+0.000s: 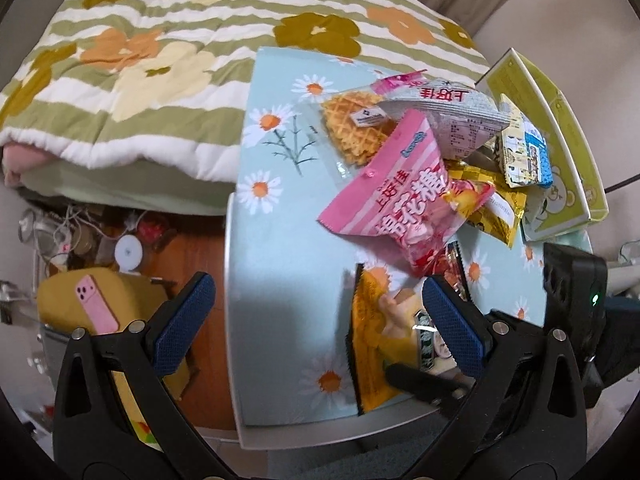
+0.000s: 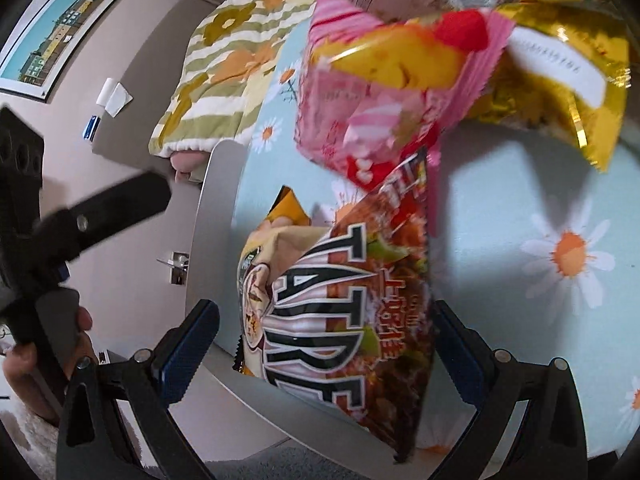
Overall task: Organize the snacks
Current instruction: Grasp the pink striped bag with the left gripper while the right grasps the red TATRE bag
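Note:
A pile of snack packets lies on a light blue daisy-print table (image 1: pixel 276 280): a pink marshmallow bag (image 1: pixel 396 196), a waffle packet (image 1: pixel 352 120), a grey bag (image 1: pixel 452 112), a gold bag (image 1: pixel 492 200) and an orange-yellow bag (image 1: pixel 380 344) near the front edge. My left gripper (image 1: pixel 316 320) is open and empty above the table's left edge. My right gripper (image 2: pixel 328 344) is open, its jaws on either side of a brown and red chip bag (image 2: pixel 360 292) that sticks up between them. The pink bag (image 2: pixel 360 120) and gold bag (image 2: pixel 560 80) lie beyond it.
A green box (image 1: pixel 560 152) stands open at the table's far right. A bed with a flowered quilt (image 1: pixel 160 60) lies beyond the table. A pink phone (image 1: pixel 96 304) on a yellow box and cluttered cables sit on the floor to the left.

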